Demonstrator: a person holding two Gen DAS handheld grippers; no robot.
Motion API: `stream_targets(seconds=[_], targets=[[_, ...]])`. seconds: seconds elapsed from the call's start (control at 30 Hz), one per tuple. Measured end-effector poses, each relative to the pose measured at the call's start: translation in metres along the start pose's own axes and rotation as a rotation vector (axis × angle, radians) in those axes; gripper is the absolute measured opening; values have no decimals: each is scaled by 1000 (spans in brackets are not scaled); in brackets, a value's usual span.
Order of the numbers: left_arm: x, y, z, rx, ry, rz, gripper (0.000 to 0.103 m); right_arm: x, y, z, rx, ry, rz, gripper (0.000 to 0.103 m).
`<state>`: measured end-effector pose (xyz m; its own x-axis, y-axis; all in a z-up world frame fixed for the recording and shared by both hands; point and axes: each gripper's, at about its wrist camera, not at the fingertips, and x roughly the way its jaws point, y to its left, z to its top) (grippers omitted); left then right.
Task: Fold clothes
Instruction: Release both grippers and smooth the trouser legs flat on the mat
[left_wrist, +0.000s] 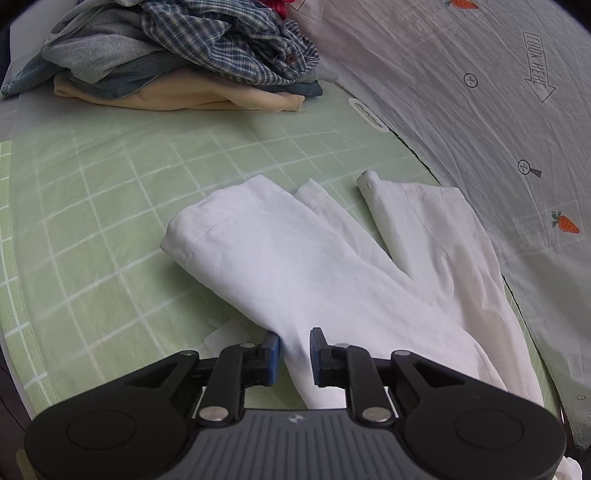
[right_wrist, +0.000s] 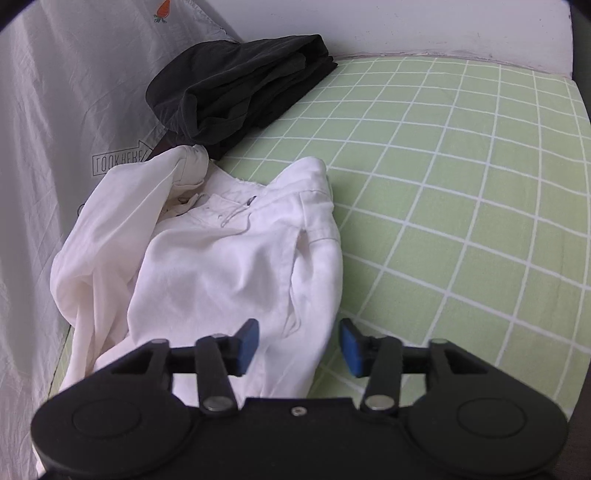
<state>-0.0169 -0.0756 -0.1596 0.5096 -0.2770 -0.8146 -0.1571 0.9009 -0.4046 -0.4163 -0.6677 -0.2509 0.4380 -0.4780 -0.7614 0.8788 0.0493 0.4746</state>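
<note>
White trousers (left_wrist: 295, 251) lie on the green checked sheet (left_wrist: 92, 206), their two legs spread toward the far side and the left leg folded over at the hem. My left gripper (left_wrist: 296, 354) stands open low over that leg, with cloth in the narrow gap between the blue pads and neither pad pressing on it. In the right wrist view the trousers' rumpled waist and drawstring (right_wrist: 221, 266) lie on the same sheet (right_wrist: 461, 184). My right gripper (right_wrist: 299, 347) hangs wide open over the waist edge and holds nothing.
A pile of clothes (left_wrist: 177, 55), checked, grey, blue and beige, sits at the far left of the bed. A folded black garment (right_wrist: 236, 88) lies beyond the waist. A pale carrot-print cloth (left_wrist: 480, 92) (right_wrist: 55, 92) runs along the bed's side.
</note>
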Motion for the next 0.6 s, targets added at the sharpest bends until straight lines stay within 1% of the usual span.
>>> stream_targets(seconds=[0.03,0.07,0.1,0.13,0.17,0.2,0.27,0.3,0.4,0.47,0.6], targets=[[-3,-4,2,-7,-5,-17,37,-1,1,-3,18,6,22,86],[-3,-8,4,-20,-5,-32,55,1,5,-4,31,21,32,99],[0,-13,6,-30,2,-44,64,4,6,-5,51,40,38,102],[3,-19,8,-40,8,-57,77,6,8,-7,70,60,44,102],[8,-27,10,-43,11,-54,81,10,11,-7,88,70,44,103],[12,-35,12,-40,13,-39,81,11,15,-8,82,53,32,103],[19,-50,15,-41,16,-15,87,15,23,-6,59,54,8,103],[23,-58,18,-58,21,0,88,19,27,-4,49,56,-2,103],[31,-72,27,-101,45,48,88,28,38,2,17,65,-27,103],[31,-80,33,-105,56,89,88,33,45,5,-14,77,-48,103],[26,-91,40,-84,35,146,88,39,53,7,-80,87,-70,103]])
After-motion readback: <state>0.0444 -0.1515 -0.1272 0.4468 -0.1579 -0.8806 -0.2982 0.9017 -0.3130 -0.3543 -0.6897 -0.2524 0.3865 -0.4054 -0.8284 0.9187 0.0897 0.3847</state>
